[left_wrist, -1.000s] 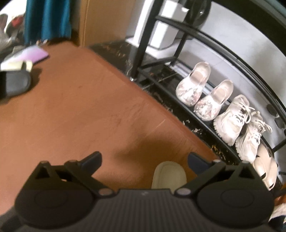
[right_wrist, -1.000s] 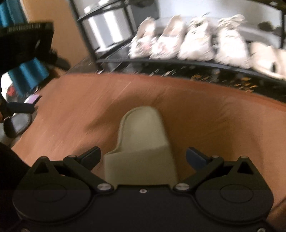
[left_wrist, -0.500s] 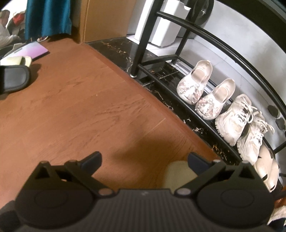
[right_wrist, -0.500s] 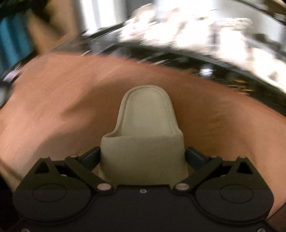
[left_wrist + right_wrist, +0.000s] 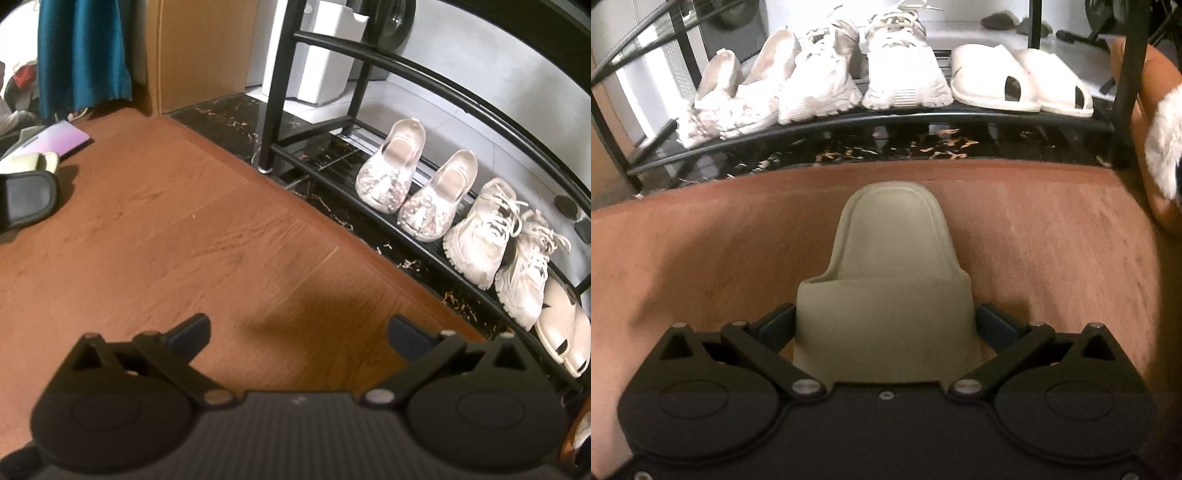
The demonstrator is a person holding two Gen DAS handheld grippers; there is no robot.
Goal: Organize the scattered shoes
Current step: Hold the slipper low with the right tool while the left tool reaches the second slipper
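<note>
The right gripper (image 5: pixel 886 325) pinches the light, soft-looking foam slipper (image 5: pixel 890 280) across its broad strap, while the left gripper (image 5: pixel 297 332) gapes wide, empty.

Pale green slide sandal (image 5: pixel 886 280), heel pointing at the shoe rack (image 5: pixel 923 120), above wood floor.

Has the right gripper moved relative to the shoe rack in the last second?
Yes. The right gripper, shut on the slipper, has swung right along the shoe rack; the white slides are now ahead.

Slipper (image 5: pixel 886 280) on floor (image 5: pixel 1034 236) before shoe rack (image 5: pixel 886 122), sneakers (image 5: pixel 864 70) between flats (image 5: pixel 731 92) and slides (image 5: pixel 1019 81)
</note>
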